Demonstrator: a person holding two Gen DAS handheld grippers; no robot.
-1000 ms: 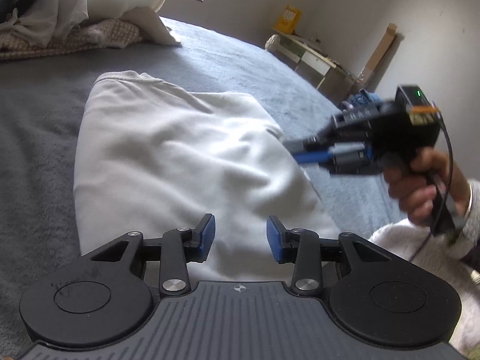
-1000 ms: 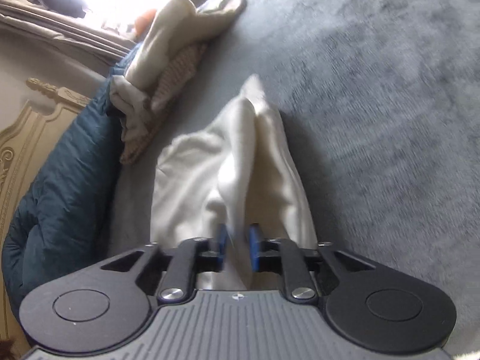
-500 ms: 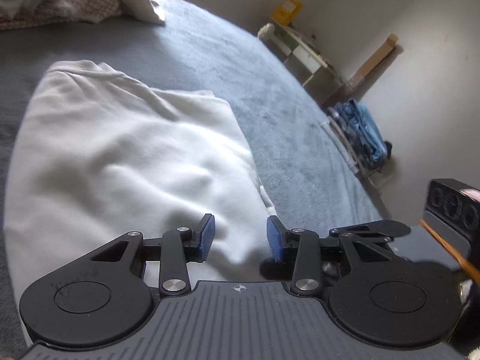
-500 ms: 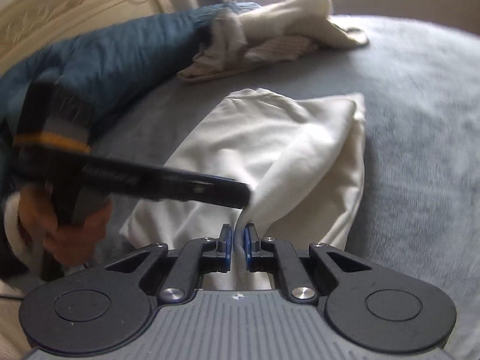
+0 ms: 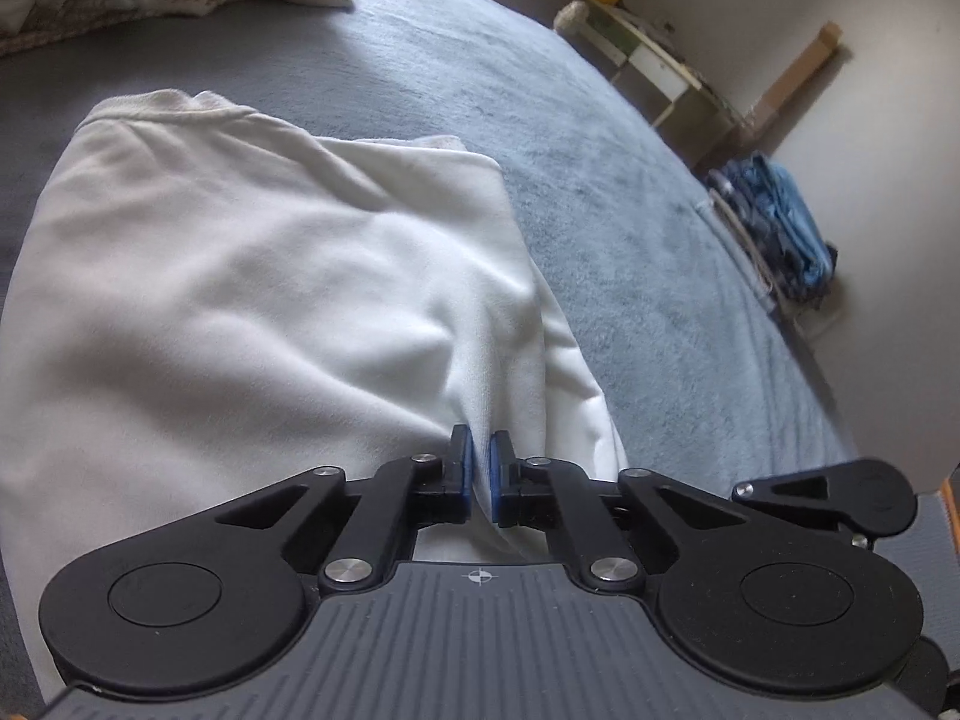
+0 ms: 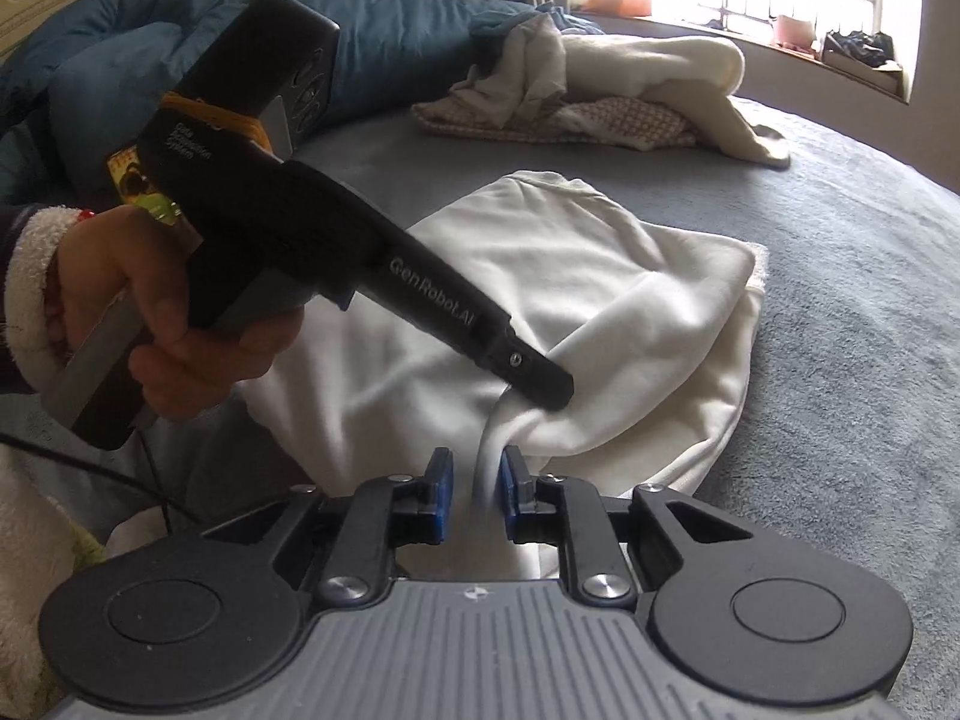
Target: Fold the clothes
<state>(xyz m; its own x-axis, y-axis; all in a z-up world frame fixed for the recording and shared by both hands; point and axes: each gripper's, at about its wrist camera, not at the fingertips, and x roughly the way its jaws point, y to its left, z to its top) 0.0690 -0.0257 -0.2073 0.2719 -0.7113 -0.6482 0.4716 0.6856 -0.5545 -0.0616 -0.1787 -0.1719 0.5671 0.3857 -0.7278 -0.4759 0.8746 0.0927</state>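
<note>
A white garment (image 5: 252, 300) lies partly folded on the grey bed cover (image 5: 600, 180); it also shows in the right wrist view (image 6: 600, 300). My left gripper (image 5: 478, 471) is shut on a fold of the white garment at its near right edge. In the right wrist view the left gripper (image 6: 540, 384) comes in from the left and pinches the same fold. My right gripper (image 6: 474, 492) is partly open, with a strip of the white cloth hanging between its pads against the right pad.
A heap of unfolded clothes (image 6: 600, 90) lies at the far side of the bed, beside a blue duvet (image 6: 120, 60). Blue clothing (image 5: 780, 228) and a low shelf (image 5: 648, 60) stand on the floor beyond the bed's right edge.
My left gripper has shut on the garment's fold; it was open before. My right gripper has opened partly and its hold on the cloth has loosened.
</note>
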